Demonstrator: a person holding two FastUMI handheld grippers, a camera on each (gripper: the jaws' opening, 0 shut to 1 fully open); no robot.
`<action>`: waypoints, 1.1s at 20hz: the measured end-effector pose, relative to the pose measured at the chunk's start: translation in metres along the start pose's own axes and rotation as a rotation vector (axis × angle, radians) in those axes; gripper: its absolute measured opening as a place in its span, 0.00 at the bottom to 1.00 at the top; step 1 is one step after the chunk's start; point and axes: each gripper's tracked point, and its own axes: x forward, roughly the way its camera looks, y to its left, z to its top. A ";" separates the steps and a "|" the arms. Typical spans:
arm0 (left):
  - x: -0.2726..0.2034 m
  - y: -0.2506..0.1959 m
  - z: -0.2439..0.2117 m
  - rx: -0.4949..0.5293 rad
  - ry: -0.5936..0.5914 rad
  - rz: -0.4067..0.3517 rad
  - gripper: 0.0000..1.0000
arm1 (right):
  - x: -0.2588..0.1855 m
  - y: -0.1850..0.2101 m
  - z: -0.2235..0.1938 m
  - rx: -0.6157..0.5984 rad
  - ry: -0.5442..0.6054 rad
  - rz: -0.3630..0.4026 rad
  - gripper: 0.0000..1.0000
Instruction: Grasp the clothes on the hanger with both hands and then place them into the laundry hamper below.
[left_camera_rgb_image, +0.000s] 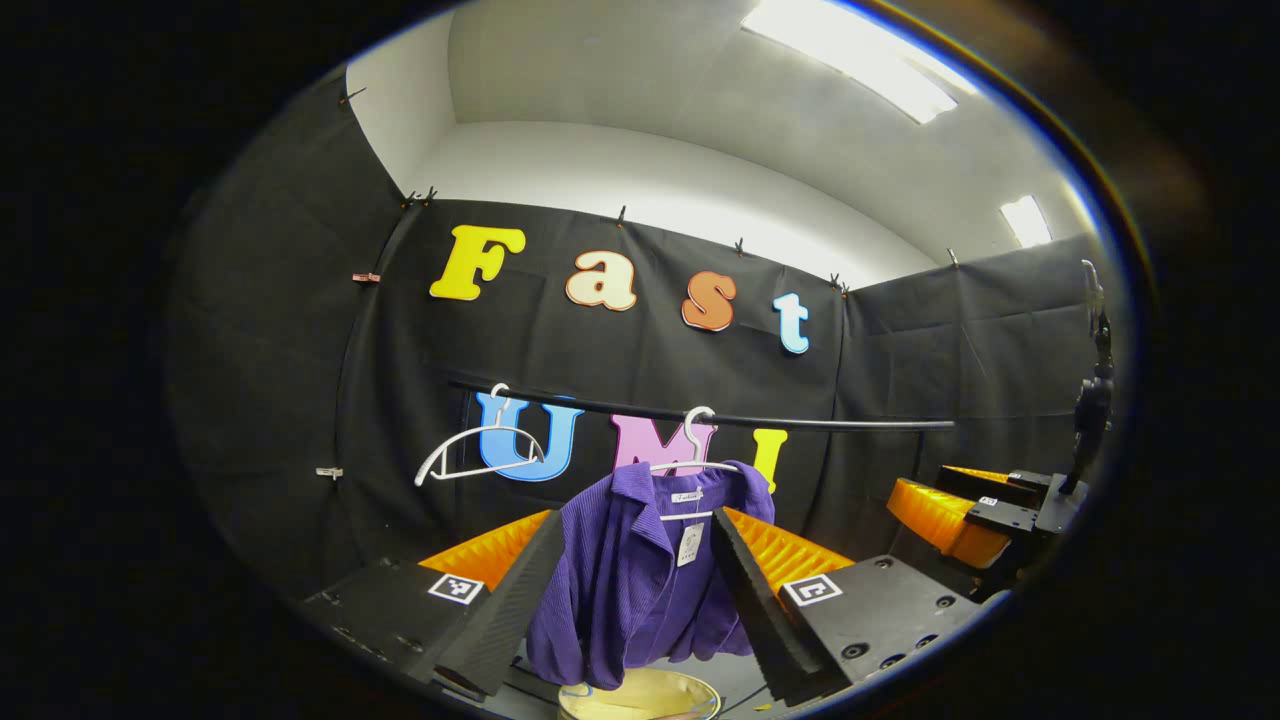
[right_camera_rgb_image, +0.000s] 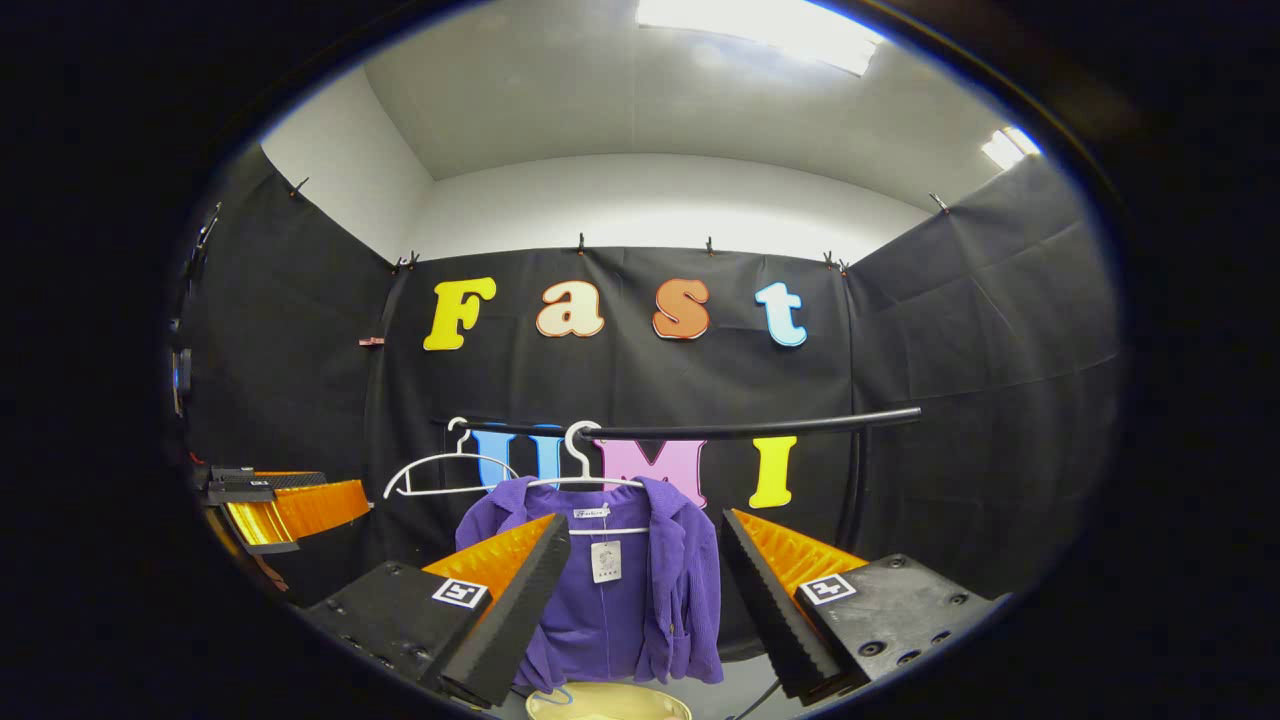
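While the left gripper (left_camera_rgb_image: 640, 600) is standing with its two fingers spread wide apart and gripping nothing, the left gripper view is looking between them at a purple shirt (left_camera_rgb_image: 620, 580). The shirt is hanging on a white hanger (left_camera_rgb_image: 692, 462), which is hooking over a black rail (left_camera_rgb_image: 800, 422) running left to right in front of the far wall. The garment is sitting askew, drooping toward the left, with a white tag (left_camera_rgb_image: 690, 545) dangling at the collar. A second, bare white hanger (left_camera_rgb_image: 480, 450) is hanging farther left on the same rail. Directly below the shirt, the rim of a pale yellow laundry hamper (left_camera_rgb_image: 640, 690) is showing at the near edge. At the right edge, the right gripper (left_camera_rgb_image: 960, 505) is holding level and well apart from the shirt; its state cannot be told from this angle.

Turning to the right gripper view, the right gripper (right_camera_rgb_image: 645, 600) is likewise standing wide open, its fingers framing the purple shirt (right_camera_rgb_image: 640, 590) without touching it. The shirt is hanging from its hanger (right_camera_rgb_image: 585, 470) on the rail (right_camera_rgb_image: 750, 430), with the bare hanger (right_camera_rgb_image: 440, 470) just to the left. The hamper (right_camera_rgb_image: 610, 703) rim is showing beneath the shirt. At the far left, the left gripper (right_camera_rgb_image: 280, 510) is hovering well apart from the garment.
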 end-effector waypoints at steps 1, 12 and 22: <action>0.000 0.000 0.000 0.003 0.001 -0.001 0.93 | -0.001 0.002 0.000 0.001 0.001 0.001 0.96; -0.004 -0.002 -0.003 0.012 0.020 -0.037 0.93 | -0.012 0.007 0.000 0.010 0.005 -0.013 0.99; -0.005 0.008 -0.015 0.002 0.059 -0.119 0.93 | -0.021 0.023 -0.006 -0.005 0.009 -0.074 0.97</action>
